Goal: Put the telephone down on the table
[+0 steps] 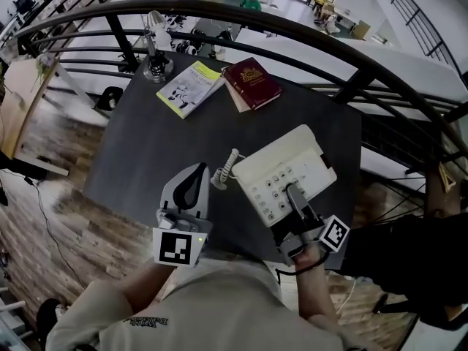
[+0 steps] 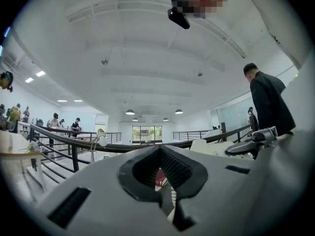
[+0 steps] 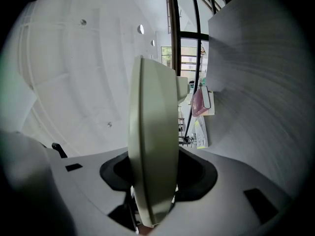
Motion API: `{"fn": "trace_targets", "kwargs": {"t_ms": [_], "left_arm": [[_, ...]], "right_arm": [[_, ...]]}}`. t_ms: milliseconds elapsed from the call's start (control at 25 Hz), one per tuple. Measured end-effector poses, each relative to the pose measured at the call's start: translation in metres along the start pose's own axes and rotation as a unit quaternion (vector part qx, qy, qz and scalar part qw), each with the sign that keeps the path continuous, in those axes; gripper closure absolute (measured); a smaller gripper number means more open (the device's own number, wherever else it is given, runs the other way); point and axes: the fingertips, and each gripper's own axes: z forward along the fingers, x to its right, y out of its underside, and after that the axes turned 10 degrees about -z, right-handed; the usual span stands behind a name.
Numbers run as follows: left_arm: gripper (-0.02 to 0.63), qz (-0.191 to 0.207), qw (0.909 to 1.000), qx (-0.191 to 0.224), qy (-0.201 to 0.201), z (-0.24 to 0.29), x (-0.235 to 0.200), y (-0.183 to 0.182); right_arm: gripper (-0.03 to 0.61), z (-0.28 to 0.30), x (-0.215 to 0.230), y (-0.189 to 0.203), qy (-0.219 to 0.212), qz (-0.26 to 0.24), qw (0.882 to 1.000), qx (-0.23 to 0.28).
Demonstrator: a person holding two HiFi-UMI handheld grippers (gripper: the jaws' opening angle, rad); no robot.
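A cream telephone (image 1: 281, 170) with a keypad hangs over the near right part of the dark table (image 1: 146, 152). My right gripper (image 1: 292, 193) is shut on its near edge. In the right gripper view that edge of the telephone (image 3: 152, 132) fills the gap between the jaws of the right gripper (image 3: 155, 173). A coiled cord (image 1: 224, 172) trails from the phone's left side. Left of the cord is my left gripper (image 1: 197, 168), its tips touching and nothing seen between them. The left gripper (image 2: 158, 149) looks shut in its own view too.
A yellow-green booklet (image 1: 190, 88) and a red book (image 1: 251, 82) lie at the table's far side, beside a small desk lamp (image 1: 155, 63). A dark curved railing (image 1: 292, 31) runs behind the table. A person in dark clothes (image 2: 268, 102) stands to the right.
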Motion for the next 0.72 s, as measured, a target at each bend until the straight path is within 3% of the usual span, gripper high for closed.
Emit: {"fn": "trace_targets", "kwargs": {"t_ms": [720], "left_arm": [[0.611, -0.007, 0.9980, -0.053, 0.034, 0.049, 0.034, 0.048]], "right_arm": [[0.391, 0.007, 0.057, -0.021, 0.058, 0.028, 0.998, -0.019]]}}
